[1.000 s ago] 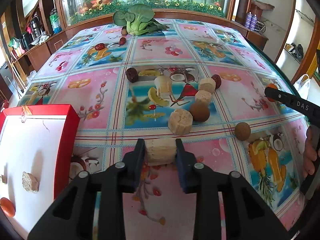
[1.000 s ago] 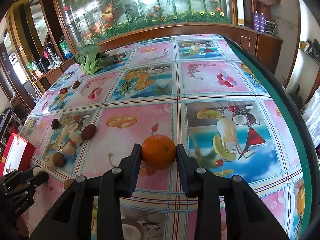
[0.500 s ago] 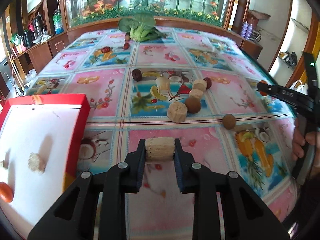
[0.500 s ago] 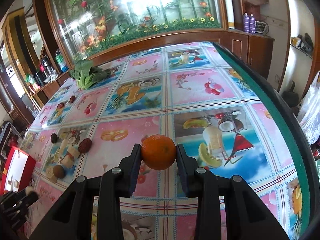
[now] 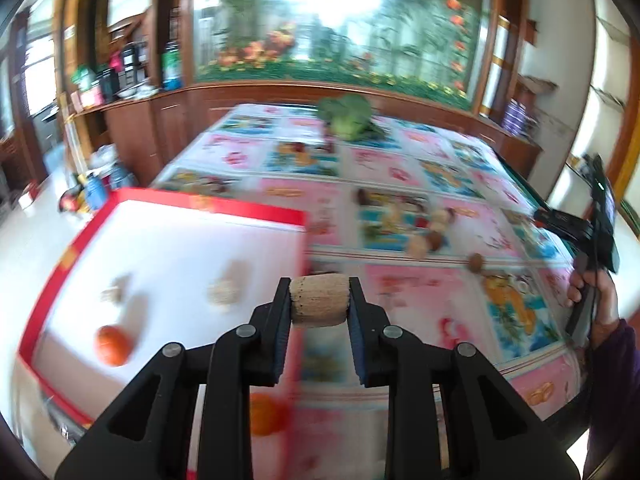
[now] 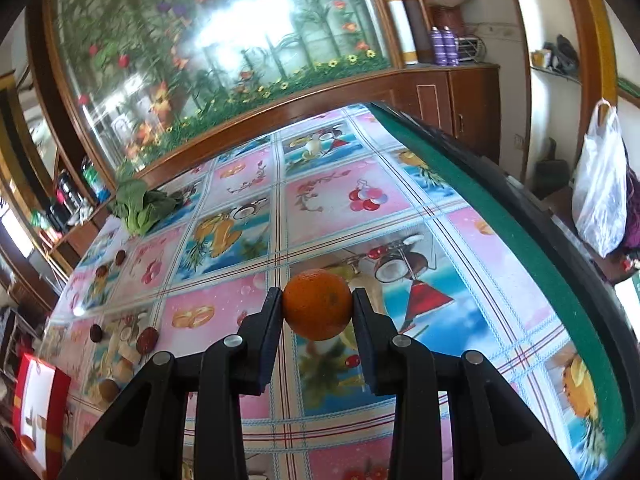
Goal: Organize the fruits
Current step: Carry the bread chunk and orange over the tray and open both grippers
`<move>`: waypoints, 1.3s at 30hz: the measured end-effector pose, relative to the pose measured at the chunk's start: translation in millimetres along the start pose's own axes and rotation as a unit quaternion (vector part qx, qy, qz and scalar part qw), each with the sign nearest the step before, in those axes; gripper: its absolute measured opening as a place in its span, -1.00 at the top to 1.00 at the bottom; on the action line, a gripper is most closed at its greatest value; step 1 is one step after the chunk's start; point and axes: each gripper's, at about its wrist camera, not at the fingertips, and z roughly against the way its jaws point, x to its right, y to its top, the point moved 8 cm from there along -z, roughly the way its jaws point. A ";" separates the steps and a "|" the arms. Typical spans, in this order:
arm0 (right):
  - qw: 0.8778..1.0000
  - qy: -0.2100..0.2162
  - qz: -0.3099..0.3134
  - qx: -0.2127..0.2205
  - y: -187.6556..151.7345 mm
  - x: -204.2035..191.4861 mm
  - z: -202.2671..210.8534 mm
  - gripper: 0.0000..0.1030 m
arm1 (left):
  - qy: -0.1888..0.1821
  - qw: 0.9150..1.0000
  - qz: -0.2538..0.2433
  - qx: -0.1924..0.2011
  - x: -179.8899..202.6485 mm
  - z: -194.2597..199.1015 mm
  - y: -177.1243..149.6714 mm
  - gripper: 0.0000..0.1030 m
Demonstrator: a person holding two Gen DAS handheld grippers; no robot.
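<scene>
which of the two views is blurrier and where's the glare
Left wrist view: heavy motion smear over the red box and tablecloth; only the left gripper and its tan piece stay sharp. Right wrist view: crisp orange, window glare blown out behind.

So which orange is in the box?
The orange lying on the white floor of the red box. Another orange is pinched in the right gripper, over the table.

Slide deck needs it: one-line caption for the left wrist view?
Left gripper clamps a tan, rough cylindrical chunk beside the red-rimmed white tray holding a small orange fruit.
</scene>
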 end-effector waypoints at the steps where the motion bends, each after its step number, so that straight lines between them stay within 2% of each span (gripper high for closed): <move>1: 1.000 0.002 -0.006 -0.002 -1.7 -1.2 -0.3 0.33 | 0.008 1.000 0.009 0.003 -12.4 3.0 -0.2 0.46; 6: 0.999 0.035 -0.020 -0.006 -9.9 -27.5 7.7 0.34 | 0.058 0.997 0.057 0.018 -82.4 13.4 -4.0 0.46; 9: 0.997 0.073 0.003 0.001 -22.1 -73.3 18.1 0.34 | 0.072 0.994 0.077 0.022 -111.0 15.0 -6.5 0.46; 13: 0.986 0.158 0.044 -0.012 -51.2 -159.1 28.9 0.35 | 0.081 0.992 0.093 0.024 -133.3 14.8 -10.6 0.46; 17: 0.967 0.232 0.094 -0.042 -86.1 -243.1 37.0 0.35 | 0.093 0.990 0.104 0.026 -151.9 14.2 -13.3 0.46; 21: 0.940 0.293 0.155 -0.076 -126.1 -322.2 50.0 0.35 | 0.115 0.987 0.104 0.031 -164.6 16.7 -13.0 0.46; 25: 0.916 0.332 0.206 -0.095 -155.6 -368.5 64.4 0.35 | 0.133 0.985 0.104 0.032 -177.1 16.0 -13.5 0.46; 29: 0.898 0.346 0.252 -0.104 -177.5 -394.9 69.6 0.35 | 0.145 0.983 0.104 0.031 -187.8 13.9 -16.8 0.45; 36: 0.873 0.352 0.313 -0.126 -214.1 -407.4 68.0 0.35 | 0.153 0.983 0.101 0.013 -196.3 3.9 -25.4 0.45; 39: 0.857 0.360 0.341 -0.143 -229.7 -412.4 71.0 0.35 | 0.156 0.983 0.100 0.007 -196.4 -1.5 -26.9 0.45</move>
